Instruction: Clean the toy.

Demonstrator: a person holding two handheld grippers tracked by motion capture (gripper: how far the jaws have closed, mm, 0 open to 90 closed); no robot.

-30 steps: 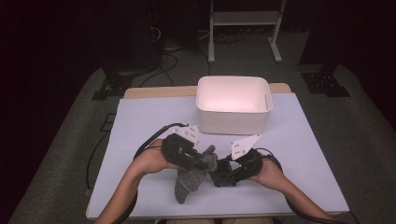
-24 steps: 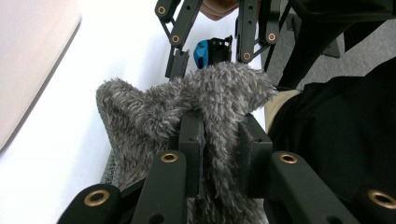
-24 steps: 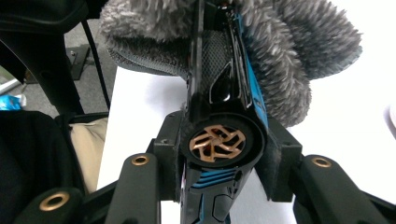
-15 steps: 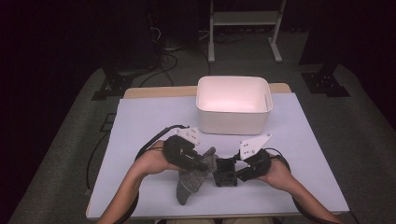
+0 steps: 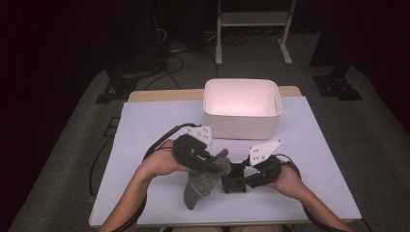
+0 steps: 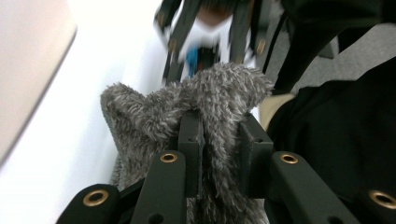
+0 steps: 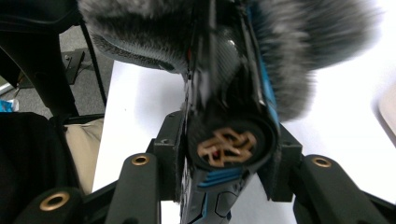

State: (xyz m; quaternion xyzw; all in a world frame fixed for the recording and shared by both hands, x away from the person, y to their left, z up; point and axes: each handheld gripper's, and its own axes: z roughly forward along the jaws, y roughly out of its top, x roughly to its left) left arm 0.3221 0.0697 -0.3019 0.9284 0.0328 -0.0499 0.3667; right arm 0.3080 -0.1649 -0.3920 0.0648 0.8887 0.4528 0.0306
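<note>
Holding the grey fuzzy cover (image 5: pixel 205 179) pinched by its rim in our left gripper (image 5: pixel 212 164), we grip the black handheld device (image 5: pixel 234 181) across its body in our right gripper (image 5: pixel 238 180), just beside the cover's mouth. We judge it best to keep that mouth spread and feed the device in straight. We count one cover, one device, one white bin (image 5: pixel 241 126) beyond both claws.

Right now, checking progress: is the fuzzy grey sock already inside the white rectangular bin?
No, the fuzzy grey sock hangs from the left gripper over the table, in front of the white rectangular bin.
</note>
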